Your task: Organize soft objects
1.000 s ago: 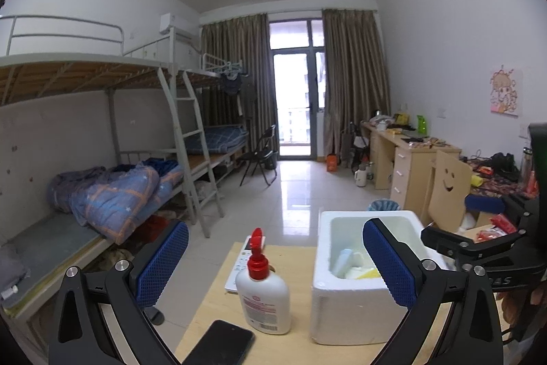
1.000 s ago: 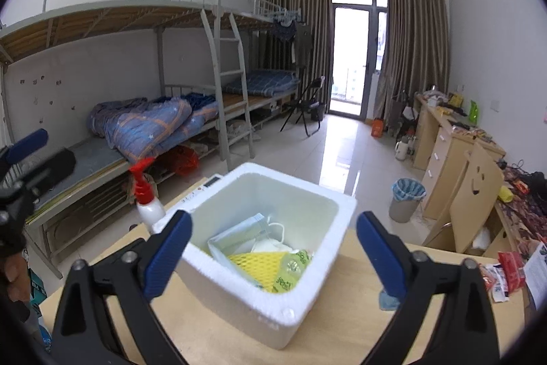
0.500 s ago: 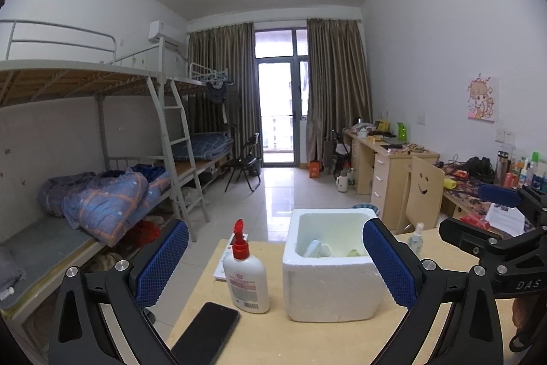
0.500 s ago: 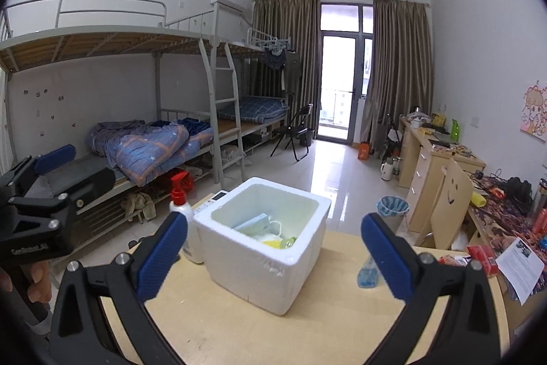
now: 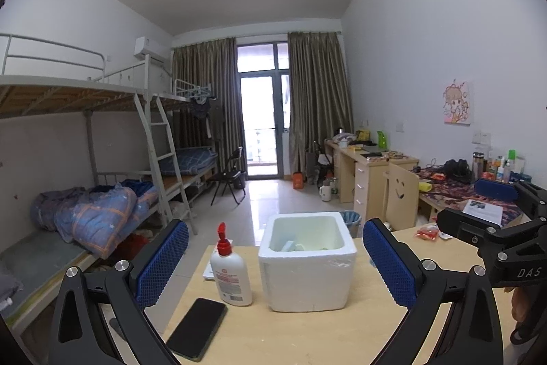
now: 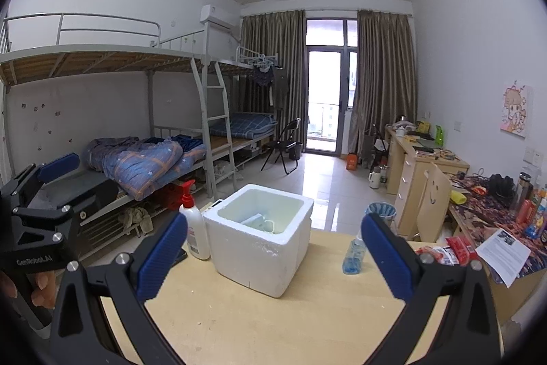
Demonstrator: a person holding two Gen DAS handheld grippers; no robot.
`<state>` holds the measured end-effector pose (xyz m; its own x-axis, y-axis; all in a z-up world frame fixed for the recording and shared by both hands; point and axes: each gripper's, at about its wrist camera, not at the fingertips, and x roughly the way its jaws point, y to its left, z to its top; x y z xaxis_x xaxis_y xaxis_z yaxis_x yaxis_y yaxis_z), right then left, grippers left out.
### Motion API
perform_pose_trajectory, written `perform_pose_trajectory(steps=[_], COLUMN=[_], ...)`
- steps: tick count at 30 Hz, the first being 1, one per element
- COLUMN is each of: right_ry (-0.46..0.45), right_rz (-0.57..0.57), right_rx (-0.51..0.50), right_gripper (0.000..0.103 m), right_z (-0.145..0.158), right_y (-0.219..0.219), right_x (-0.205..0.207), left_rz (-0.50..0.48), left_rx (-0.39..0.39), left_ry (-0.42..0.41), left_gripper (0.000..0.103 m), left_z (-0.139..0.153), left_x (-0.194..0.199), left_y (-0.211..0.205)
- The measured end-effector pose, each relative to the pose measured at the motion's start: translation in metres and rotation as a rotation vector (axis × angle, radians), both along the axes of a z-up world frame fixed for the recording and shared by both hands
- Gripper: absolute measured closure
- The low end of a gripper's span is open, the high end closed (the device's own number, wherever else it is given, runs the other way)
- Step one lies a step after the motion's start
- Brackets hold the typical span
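Both claws, left claw [image 5: 275, 257] and right claw [image 6: 273, 250], hang spread apart and empty above the tabletop [image 6: 273, 324]. Soft items already lie inside the foam box [image 6: 261, 236] at twelve o'clock, so the sorting looks finished or nearly so.

a light wooden table [image 5: 307, 330] is carrying a white foam box [image 5: 307, 276] at its middle, a red-capped lotion bottle [image 5: 230, 276] just left of it, a black phone [image 5: 197, 327] lying near left, and a blue bottle [image 6: 354, 253] standing to the right.
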<state>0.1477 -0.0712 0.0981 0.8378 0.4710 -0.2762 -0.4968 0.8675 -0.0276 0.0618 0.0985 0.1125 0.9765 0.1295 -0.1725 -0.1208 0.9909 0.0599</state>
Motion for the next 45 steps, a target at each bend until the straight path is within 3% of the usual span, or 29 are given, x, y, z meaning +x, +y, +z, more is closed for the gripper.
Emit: perform_pose_trajectory(steps=[12, 21, 30, 45], right_ry=[-0.046, -0.080, -0.062, -0.070], right_rz=[-0.008, -0.016, -0.057, -0.123], right_rx=[0.010, 0.014, 0.042, 0.030], right_gripper=[0.000, 0.000, 0.000, 0.000], right_z=[-0.018, -0.049, -0.078, -0.116], right_y=[-0.018, -0.031, -0.046, -0.048], right_x=[-0.044, -0.075, -0.084, -0.102], left_rz=[-0.024, -0.042, -0.022, -0.017], left_rx=[-0.028, -0.019, -0.029, -0.023], left_ry=[-0.013, -0.010, -0.047, -0.038], left_gripper=[0.001, 0.001, 0.001, 0.001], left_z=[-0.021, -0.050, -0.076, -0.107], left_x=[-0.034, -0.053, -0.067, -0.073], left_y=[-0.014, -0.033, -0.040, -0.039])
